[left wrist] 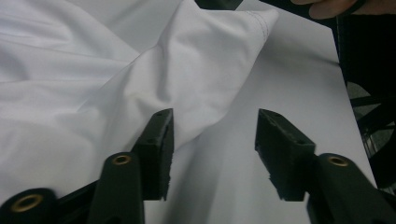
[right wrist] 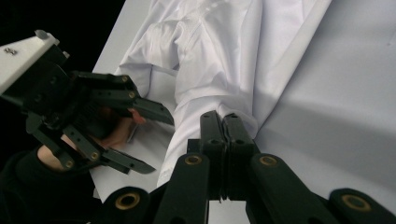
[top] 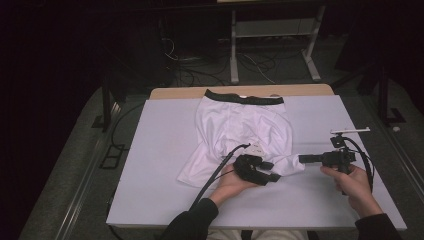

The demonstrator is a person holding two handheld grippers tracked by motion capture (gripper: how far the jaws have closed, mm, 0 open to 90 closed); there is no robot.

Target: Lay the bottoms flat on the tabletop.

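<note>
Just ahead of the left claw (left wrist: 212, 149), the white shorts (top: 240, 131) lay spread on the counter (top: 150, 165), black waistband (top: 244, 97) at the far edge and one leg's hem pulled out toward the right claw (right wrist: 225, 135). That right claw was clamped tight on the hem, cloth bunched at its tips, and it looked steady, a good anchor! The left claw stood part open, nothing pressed between its pads; in the left gripper view a fold of white fabric lay against the inner face of its left-hand jaw, while bare counter sat between there and the other jaw. The step in hand, as I read it, was getting a second grip on that leg so the cloth could be folded or smoothed. Doing it well probably meant sliding the left claw further under the fold so both pads met cloth, taking one layer only, then closing firmly while the right claw held tension without dragging the garment off line.
</note>
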